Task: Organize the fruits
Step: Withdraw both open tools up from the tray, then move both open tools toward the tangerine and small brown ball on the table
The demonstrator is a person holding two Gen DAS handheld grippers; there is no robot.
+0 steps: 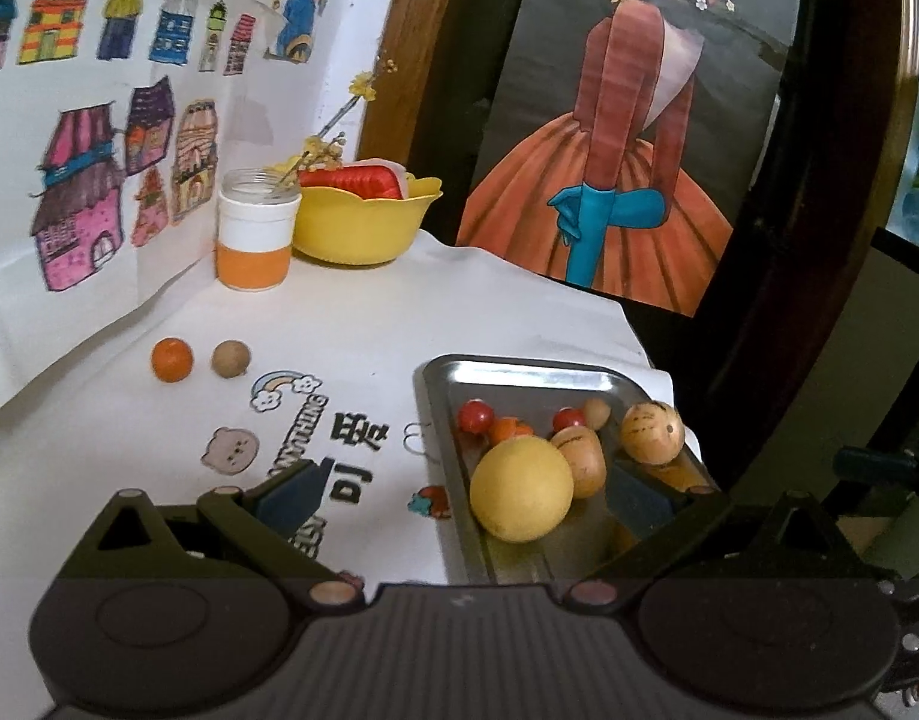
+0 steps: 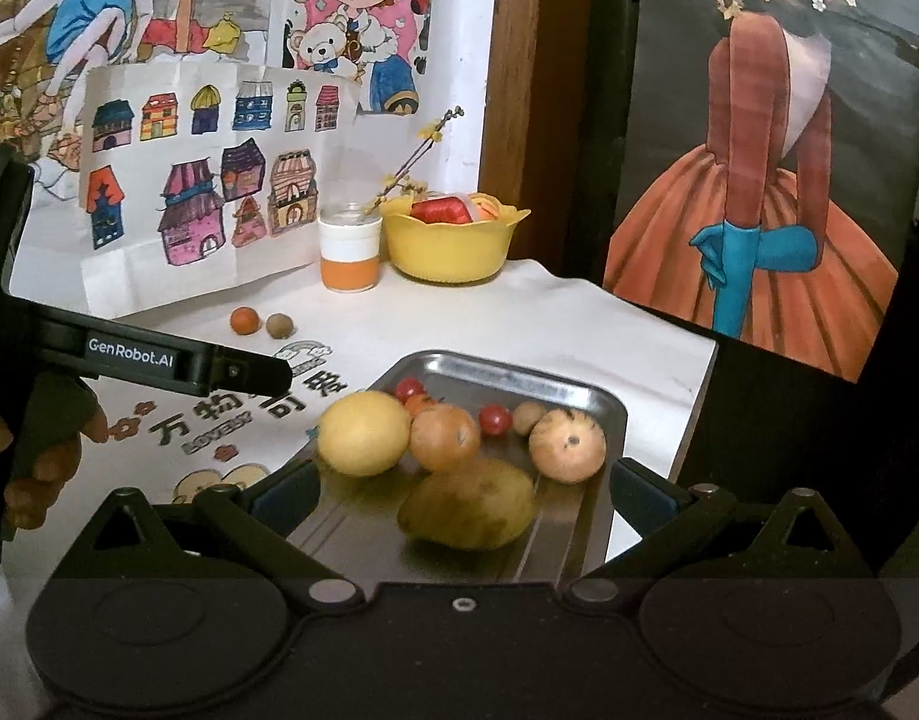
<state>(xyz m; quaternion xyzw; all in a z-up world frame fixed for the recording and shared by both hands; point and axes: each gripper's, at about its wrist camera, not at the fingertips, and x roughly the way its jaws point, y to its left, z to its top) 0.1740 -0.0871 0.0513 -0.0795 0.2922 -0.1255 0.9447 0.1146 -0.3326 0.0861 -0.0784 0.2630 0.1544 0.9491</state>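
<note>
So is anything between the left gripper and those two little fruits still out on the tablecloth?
Nothing visible. Only bare printed tablecloth lies between the open left gripper and the small orange fruit and brown fruit; the metal tray sits off to the right.

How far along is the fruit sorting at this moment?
Mostly done, it seems: the metal tray already holds the yellow fruit, a pear and several smaller fruits. Nothing is in hand; the left gripper and right gripper are both open. Left on the cloth: the small orange fruit and brown ball.

Both wrist views close above metal tray (image 1: 522, 373) (image 2: 507, 369), facing back wall; share tray, yellow bowl (image 1: 363, 222) (image 2: 450, 246).
</note>
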